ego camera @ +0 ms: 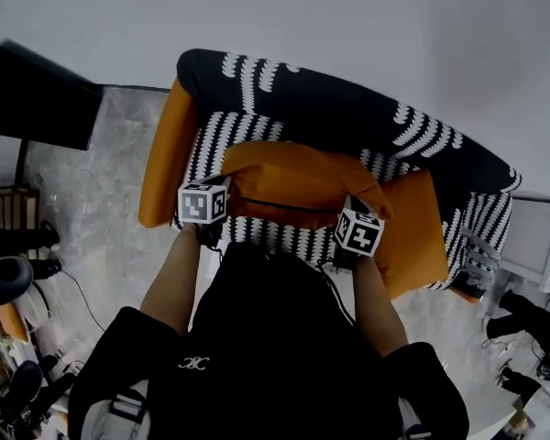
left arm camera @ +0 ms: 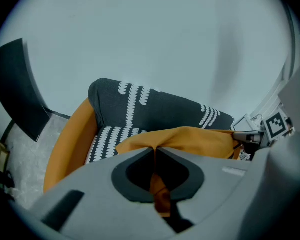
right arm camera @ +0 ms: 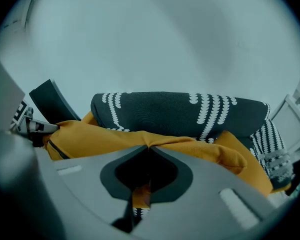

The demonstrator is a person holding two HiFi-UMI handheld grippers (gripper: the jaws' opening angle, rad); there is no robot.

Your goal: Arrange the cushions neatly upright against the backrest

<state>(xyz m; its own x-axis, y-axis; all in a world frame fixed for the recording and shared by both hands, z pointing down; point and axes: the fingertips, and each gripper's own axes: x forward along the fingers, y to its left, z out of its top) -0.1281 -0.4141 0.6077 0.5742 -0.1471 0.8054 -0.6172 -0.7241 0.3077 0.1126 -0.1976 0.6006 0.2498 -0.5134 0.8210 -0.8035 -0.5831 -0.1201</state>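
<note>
The orange cushion point(ego camera: 293, 180) hangs lengthwise across the middle of the sofa and looks lifted clear of the striped seat point(ego camera: 213, 145). It's in front of the backrest point(ego camera: 348, 108) and not yet leaning on it.

The left hand-held gripper point(ego camera: 223, 187) has its jaws pinched tight on a fold of fabric at the cushion's left end. The left gripper view shows orange cloth squeezed right between them. Same story for the right hand-held gripper point(ego camera: 352, 209), with jaws clamped on the cover near the right corner. So it's a two-point hold on the cover alone, and the cushion sags a little between the two.

A second cushion point(ego camera: 420, 232) sits at the right end of the seat, tipped toward that side of the sofa, just beside the held one. An orange armrest point(ego camera: 163, 154) closes off the left end.

How to do this well, as I read it:
- Carry both ends toward the backrest together and level, so the cushion doesn't twist.
- Land the bottom edge at the back of the seat first, then tip the top onto the backrest.
- Let go only once it stands by itself. A thin pinch of cover can slip, so no jerks.
- Place it toward the left end, leaving room at the right for the other cushion to stand beside it.
</note>
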